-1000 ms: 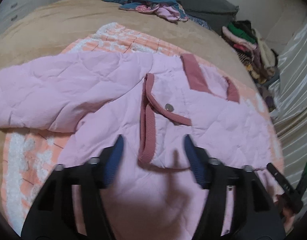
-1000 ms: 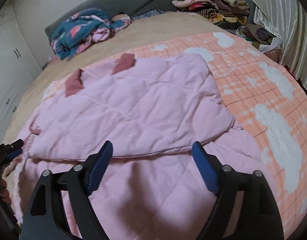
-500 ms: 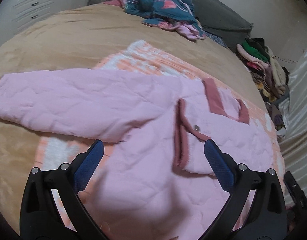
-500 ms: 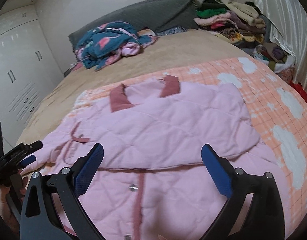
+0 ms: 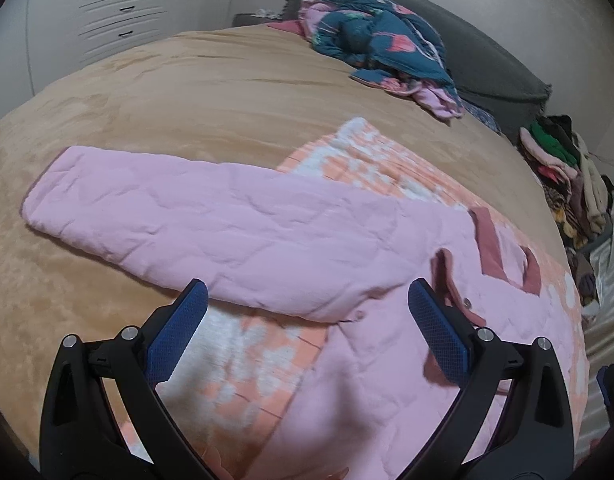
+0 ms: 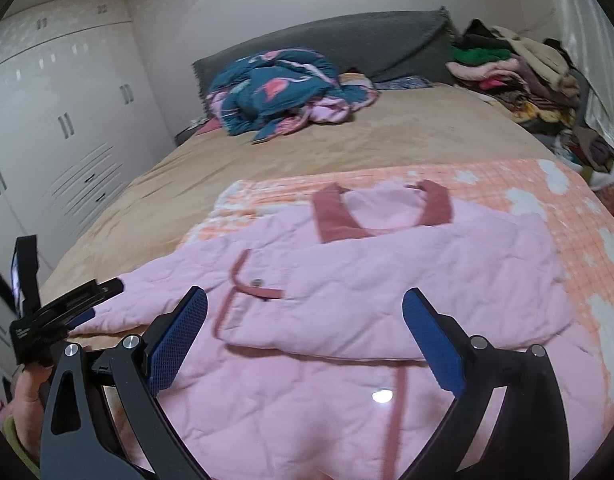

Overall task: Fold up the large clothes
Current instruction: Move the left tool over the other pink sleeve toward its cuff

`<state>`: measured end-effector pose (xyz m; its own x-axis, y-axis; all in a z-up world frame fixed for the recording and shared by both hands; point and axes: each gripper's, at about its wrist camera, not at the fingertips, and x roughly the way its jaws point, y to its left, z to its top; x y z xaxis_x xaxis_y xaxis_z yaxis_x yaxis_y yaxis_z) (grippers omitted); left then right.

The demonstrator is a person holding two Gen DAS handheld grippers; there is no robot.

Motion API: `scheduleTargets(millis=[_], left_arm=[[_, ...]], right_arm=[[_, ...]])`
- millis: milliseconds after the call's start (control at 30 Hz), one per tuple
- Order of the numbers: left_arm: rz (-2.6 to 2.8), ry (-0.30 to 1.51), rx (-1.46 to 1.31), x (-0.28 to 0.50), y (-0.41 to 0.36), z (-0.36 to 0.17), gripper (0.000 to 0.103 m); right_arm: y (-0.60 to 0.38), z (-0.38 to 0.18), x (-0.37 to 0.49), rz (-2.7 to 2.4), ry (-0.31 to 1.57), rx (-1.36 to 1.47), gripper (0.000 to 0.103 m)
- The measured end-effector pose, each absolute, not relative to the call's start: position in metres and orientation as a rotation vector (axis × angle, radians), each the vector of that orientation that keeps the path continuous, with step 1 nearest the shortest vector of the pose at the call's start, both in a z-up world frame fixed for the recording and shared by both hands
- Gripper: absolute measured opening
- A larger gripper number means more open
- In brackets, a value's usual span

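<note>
Sleeve [image 5: 211,232] lies just beyond my left fingers [image 5: 307,336], its long axis running out to their left across the bed [image 5: 187,92], away from the pink quilted jacket [image 6: 387,280] spread on the orange blanket [image 6: 567,208]. Both pairs of fingers are spread wide and pinch nothing. My right fingers [image 6: 305,340] hover over the jacket's folded body, so I judge the left hand nearer for folding the sleeve in. I see no containers.

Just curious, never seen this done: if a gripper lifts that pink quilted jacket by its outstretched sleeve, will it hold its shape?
Probably not: the pink jacket lies limp and creased, so its sleeve would likely droop. The quilted padding suggests it's bulky but light.
</note>
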<state>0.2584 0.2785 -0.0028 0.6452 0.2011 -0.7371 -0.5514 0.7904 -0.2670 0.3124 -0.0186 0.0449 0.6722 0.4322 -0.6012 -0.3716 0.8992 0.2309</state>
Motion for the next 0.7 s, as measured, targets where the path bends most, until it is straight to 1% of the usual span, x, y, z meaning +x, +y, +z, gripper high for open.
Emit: scheduleTargets(millis=[200,700], left_arm=[[0.546,0.736,-0.469,0.250,0.294,-0.002,0.094],[0.694,0.742,-0.598,0.225,0.358,-0.018,0.094]], right_arm=[[0.019,0.047,0.308,0.518,0.699,0.041,0.098],[0.100,0.036,0.305,0.640,0.750,-0.100,0.098]])
